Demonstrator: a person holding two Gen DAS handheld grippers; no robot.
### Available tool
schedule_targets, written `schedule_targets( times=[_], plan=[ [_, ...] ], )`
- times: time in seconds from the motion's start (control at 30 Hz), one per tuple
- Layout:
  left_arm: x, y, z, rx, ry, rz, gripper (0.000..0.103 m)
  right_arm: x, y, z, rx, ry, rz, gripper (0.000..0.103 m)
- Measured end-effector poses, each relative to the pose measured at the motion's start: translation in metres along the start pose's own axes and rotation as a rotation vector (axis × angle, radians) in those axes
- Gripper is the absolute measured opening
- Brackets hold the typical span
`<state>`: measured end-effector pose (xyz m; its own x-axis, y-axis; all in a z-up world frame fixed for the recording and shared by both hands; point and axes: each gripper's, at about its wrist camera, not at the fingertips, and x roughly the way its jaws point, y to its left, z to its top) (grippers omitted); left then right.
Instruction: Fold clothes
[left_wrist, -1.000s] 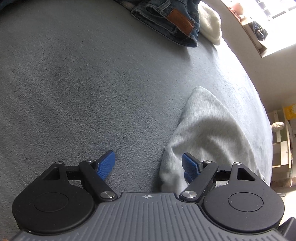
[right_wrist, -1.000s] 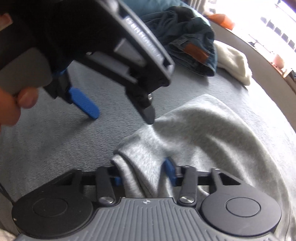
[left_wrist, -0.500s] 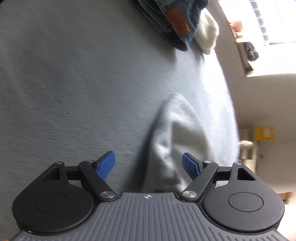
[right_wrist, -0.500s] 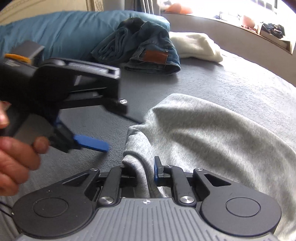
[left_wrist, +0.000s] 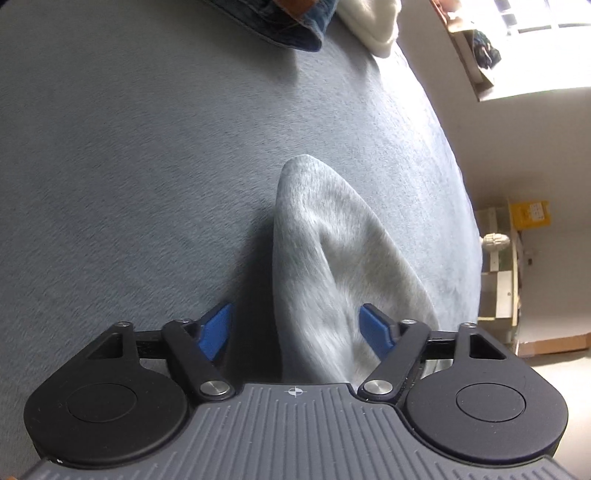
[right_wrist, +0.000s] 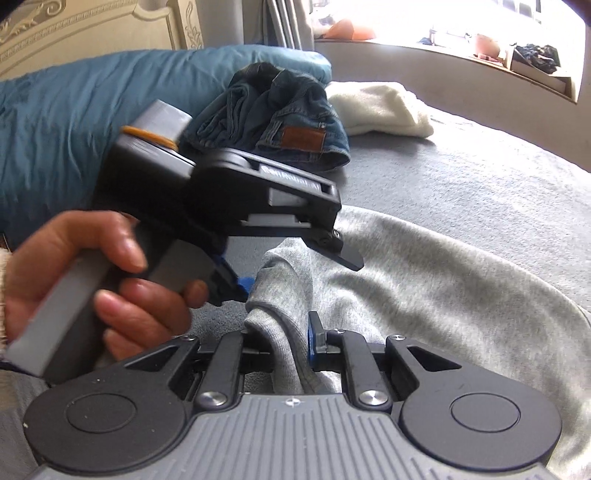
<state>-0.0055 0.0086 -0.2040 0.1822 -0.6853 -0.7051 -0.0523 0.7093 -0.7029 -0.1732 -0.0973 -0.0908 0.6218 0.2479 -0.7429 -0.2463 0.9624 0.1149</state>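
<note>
On the bed: a grey sweatshirt (right_wrist: 424, 280) lies on the grey bedspread (left_wrist: 129, 166), one edge lifted off it; jeans (right_wrist: 280, 118) and a white garment (right_wrist: 380, 109) sit well apart near the blue pillow (right_wrist: 74, 110).
Right hand-held gripper (right_wrist: 291, 339): nearly closed, pads pinching a bunched fold of the sweatshirt's edge.
Left hand-held gripper (left_wrist: 295, 325): about half open, jaws just been closing; a raised peak of sweatshirt stands between the pads, which do not yet press it.
Left hand (right_wrist: 107, 280): wrapped round the grip of that tool, just beside the right one.
Step, as judged: taking a second hold on the same edge.
Doing it well: close on the whole thickness of the fold, not only the top layer; keep the right pinch firm so the edge stays taut.
Risk: holds so close together will leave the edge sagging when lifted; the left likely needs to slide outward along the hem.
</note>
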Motion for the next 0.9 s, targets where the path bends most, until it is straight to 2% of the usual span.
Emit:
schedule_targets(
  times=[0.03, 0.1, 0.17, 0.33, 0.5, 0.7, 0.9],
  plan=[
    [0.003, -0.002, 0.002, 0.006, 0.004, 0.007, 0.058, -0.003, -0.001, 0.001, 0.004, -0.003, 0.002, 0.015],
    [0.007, -0.01, 0.005, 0.015, 0.008, 0.015, 0.041, -0.009, -0.004, 0.002, 0.012, -0.011, 0.006, 0.015],
    [0.011, -0.018, 0.008, 0.025, 0.011, 0.024, 0.034, -0.016, -0.008, 0.002, 0.023, -0.021, 0.009, 0.015],
    [0.019, -0.042, 0.015, 0.018, -0.003, 0.048, 0.034, -0.035, -0.023, 0.0, 0.066, -0.049, 0.023, 0.015],
    [0.015, -0.073, 0.007, 0.066, -0.051, 0.092, 0.012, -0.054, -0.04, -0.004, 0.103, -0.072, 0.027, 0.015],
    [0.007, -0.126, -0.006, 0.159, -0.096, 0.129, 0.009, -0.08, -0.067, -0.01, 0.196, -0.125, 0.056, 0.015],
    [0.021, -0.193, -0.034, 0.266, -0.088, 0.101, 0.008, -0.119, -0.11, -0.03, 0.343, -0.205, 0.068, 0.015]
  ],
)
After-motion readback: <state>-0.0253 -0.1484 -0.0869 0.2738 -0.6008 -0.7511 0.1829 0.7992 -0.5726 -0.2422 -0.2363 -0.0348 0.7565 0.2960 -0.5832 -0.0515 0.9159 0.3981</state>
